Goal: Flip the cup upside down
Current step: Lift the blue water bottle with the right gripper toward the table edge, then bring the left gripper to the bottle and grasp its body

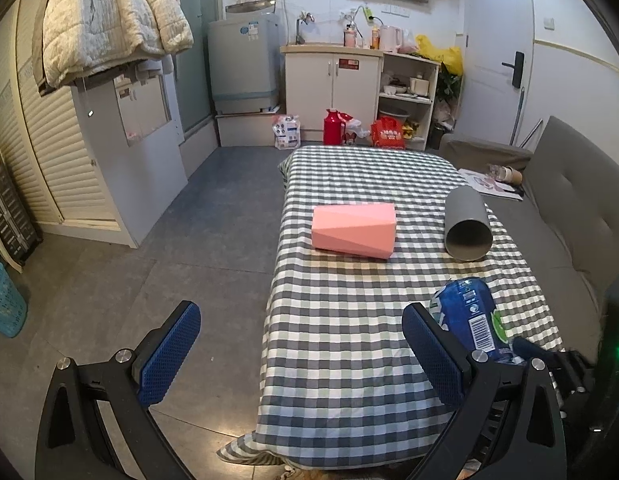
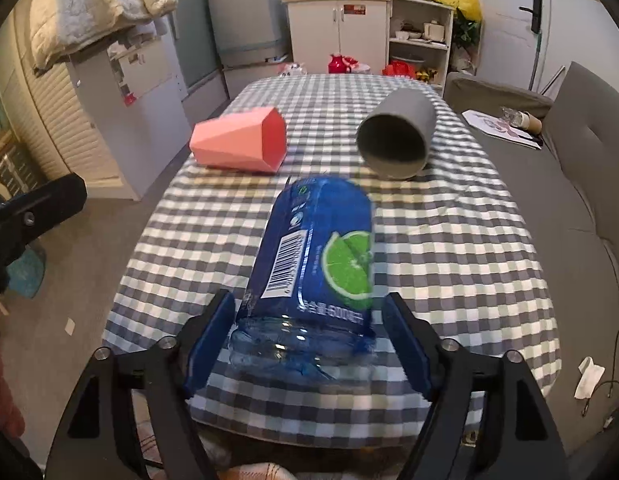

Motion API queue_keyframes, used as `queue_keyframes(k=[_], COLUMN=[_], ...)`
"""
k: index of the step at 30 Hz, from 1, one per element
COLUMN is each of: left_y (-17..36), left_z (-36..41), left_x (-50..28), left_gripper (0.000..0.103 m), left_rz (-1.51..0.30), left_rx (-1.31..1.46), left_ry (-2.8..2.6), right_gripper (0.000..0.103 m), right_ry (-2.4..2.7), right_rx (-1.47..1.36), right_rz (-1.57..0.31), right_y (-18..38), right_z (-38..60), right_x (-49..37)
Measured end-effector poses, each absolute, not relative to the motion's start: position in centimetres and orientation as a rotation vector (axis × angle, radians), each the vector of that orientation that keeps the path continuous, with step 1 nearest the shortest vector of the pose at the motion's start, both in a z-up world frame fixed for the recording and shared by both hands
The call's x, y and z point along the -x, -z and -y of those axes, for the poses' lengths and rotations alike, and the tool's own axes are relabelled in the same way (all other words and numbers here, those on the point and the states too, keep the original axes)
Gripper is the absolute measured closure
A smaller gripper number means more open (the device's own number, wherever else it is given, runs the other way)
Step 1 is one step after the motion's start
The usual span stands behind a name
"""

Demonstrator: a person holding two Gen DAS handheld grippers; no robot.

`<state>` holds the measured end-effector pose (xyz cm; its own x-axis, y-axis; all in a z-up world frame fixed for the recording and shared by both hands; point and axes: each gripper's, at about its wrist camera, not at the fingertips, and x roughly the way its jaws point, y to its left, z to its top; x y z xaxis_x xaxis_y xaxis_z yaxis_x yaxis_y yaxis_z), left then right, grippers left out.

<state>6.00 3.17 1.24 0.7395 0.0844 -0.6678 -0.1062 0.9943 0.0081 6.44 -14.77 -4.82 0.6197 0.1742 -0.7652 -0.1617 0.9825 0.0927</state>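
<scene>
Right wrist view shows the right gripper (image 2: 307,344) with its jaws set wide on both sides of a blue bottle (image 2: 315,264). The bottle lies on its side on the checked cloth (image 2: 449,240) of the counter, near the front edge. It is hard to tell if the blue pads (image 2: 207,344) touch it or only sit just beside it.

A pink cup (image 2: 239,142) with flat faces lies on its side near the left edge of the counter, its mouth turned to the right. A grey cup (image 2: 395,136) lies on its side toward the right edge, its mouth facing the camera. The two cups are well apart, with bare cloth between them.

The left wrist view shows the left gripper (image 1: 301,354) with its jaws wide open and holding nothing, over the left front edge of the counter. Open grey floor (image 1: 213,216) lies to the left. A grey sofa (image 1: 569,208) runs along the right edge.
</scene>
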Motion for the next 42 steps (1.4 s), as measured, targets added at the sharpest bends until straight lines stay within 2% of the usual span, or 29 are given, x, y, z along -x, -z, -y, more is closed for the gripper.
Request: queue_keyframes(k=[10,15,27,35,41,42], left_y=[-2.9,-0.9,2.6,6.0,8.3,8.4], left_z=[0.5,3.5,8.1,9.1,9.7,9.5], left_x=[-4.1,-4.0,-5.7,-7.8,-8.1,-8.1], left_gripper=[0.0,0.0,0.0,0.0,0.002,0.007], left_rz=[-0.705,-0.76,-0.846,-0.925,-0.983,-0.985], left_rx=[0.008,0.017,0.056,0.06,0.046,0.055], left_ry=[-0.1,-0.004,0.128,0.158,0.194,0.204], right_gripper=[0.014,0.014,0.013,0.013,0.013,0.013], right_ry=[-0.129,-0.065,0.019,0.014,0.024,0.019], right_rx=[-0.009,0.004,-0.173,-0.165,-0.167,-0.168], right_rz=[-0.694,-0.659,-0.662,-0.71,-0.753,-0.763], right_y=[-1.0,-2.4,-0.4,1.7,3.4,3.7], right_z=[20.3,23.3,29.0,29.5,29.5,29.3], right_x=[-1.3,0.4,0.5,-0.5,-1.6,-1.7])
